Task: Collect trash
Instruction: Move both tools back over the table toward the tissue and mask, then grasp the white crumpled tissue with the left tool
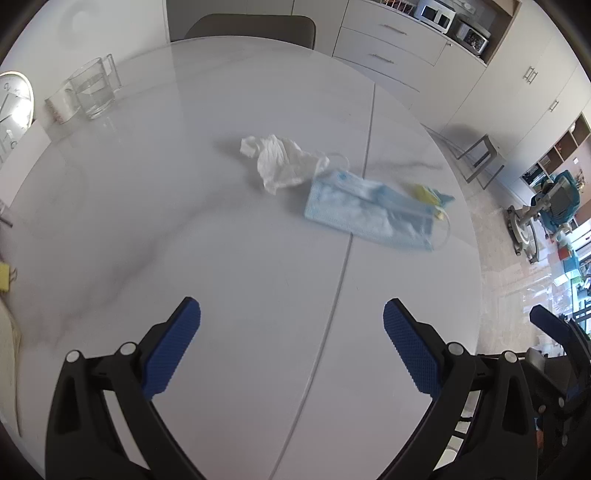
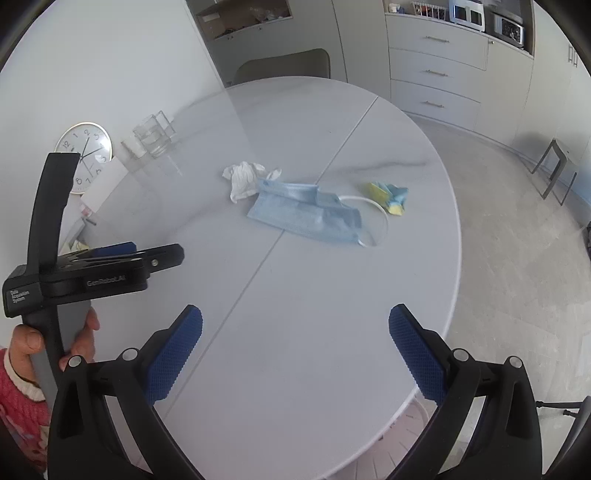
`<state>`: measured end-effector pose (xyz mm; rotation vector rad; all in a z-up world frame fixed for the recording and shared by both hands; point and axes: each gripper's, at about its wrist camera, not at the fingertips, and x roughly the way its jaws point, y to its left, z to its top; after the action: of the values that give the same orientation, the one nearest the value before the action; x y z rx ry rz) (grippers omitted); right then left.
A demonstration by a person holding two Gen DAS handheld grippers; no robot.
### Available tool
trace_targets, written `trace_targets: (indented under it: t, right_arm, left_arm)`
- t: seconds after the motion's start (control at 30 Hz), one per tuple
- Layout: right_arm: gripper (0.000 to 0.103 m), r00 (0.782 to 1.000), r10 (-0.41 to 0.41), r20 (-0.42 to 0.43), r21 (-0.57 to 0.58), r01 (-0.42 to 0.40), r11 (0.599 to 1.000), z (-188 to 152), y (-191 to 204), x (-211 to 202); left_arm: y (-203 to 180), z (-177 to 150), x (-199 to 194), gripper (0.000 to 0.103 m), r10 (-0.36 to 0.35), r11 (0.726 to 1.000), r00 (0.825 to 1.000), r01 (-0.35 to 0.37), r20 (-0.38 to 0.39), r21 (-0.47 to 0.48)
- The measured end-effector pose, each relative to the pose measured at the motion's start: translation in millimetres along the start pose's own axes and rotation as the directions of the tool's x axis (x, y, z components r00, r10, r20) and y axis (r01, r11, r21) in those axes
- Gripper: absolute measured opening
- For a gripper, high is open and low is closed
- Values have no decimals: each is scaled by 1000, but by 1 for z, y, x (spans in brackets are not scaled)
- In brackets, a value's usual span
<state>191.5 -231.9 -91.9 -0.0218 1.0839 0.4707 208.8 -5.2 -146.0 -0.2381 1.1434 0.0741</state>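
Note:
A crumpled white tissue (image 1: 280,162) lies mid-table, touching a blue face mask (image 1: 365,212). A small yellow and blue scrap (image 1: 430,194) lies just beyond the mask. The same tissue (image 2: 243,179), mask (image 2: 306,216) and scrap (image 2: 389,195) show in the right wrist view. My left gripper (image 1: 291,347) is open and empty, above the near table, short of the trash. My right gripper (image 2: 295,350) is open and empty, also short of the trash. The left gripper's body (image 2: 92,269) shows at the left of the right wrist view.
The round white table (image 1: 184,240) has a seam down its middle. A glass jug (image 1: 94,88), a cup (image 1: 61,103) and a clock (image 1: 13,103) stand at the far left. A chair (image 1: 251,27) is behind the table, cabinets (image 2: 436,66) beyond.

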Motion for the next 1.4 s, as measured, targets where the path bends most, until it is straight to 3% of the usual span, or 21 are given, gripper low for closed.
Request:
trace_targets:
  t: [0.2, 0.4, 0.6, 0.73, 0.97, 1.2, 1.4]
  right_arm:
    - [100, 999, 4, -32, 45, -2, 999, 23, 2, 39]
    - [100, 998, -3, -70, 92, 9, 996, 24, 0, 64]
    - [100, 995, -19, -98, 115, 31, 993, 22, -2, 81]
    - [100, 995, -26, -96, 117, 37, 992, 26, -3, 85]
    - [100, 996, -34, -86, 106, 43, 993, 35, -1, 85]
    - [100, 993, -80, -87, 17, 81, 997, 53, 1, 97]
    - [100, 990, -103, -97, -103, 93, 990, 70, 5, 116]
  left_arm:
    - [2, 59, 53, 95, 4, 1000, 1000, -4, -1, 0]
    - [7, 114, 111, 95, 7, 1000, 1000, -8, -29, -24]
    - [12, 141, 139, 92, -8, 998, 1000, 7, -25, -68]
    - [12, 146, 156, 79, -43, 994, 997, 38, -57, -100]
    - [-4, 144, 162, 59, 20, 998, 999, -22, -46, -52]
    - [-4, 141, 159, 17, -7, 998, 999, 4, -52, -64]
    - [6, 142, 146, 10, 8, 999, 1000, -9, -21, -48]
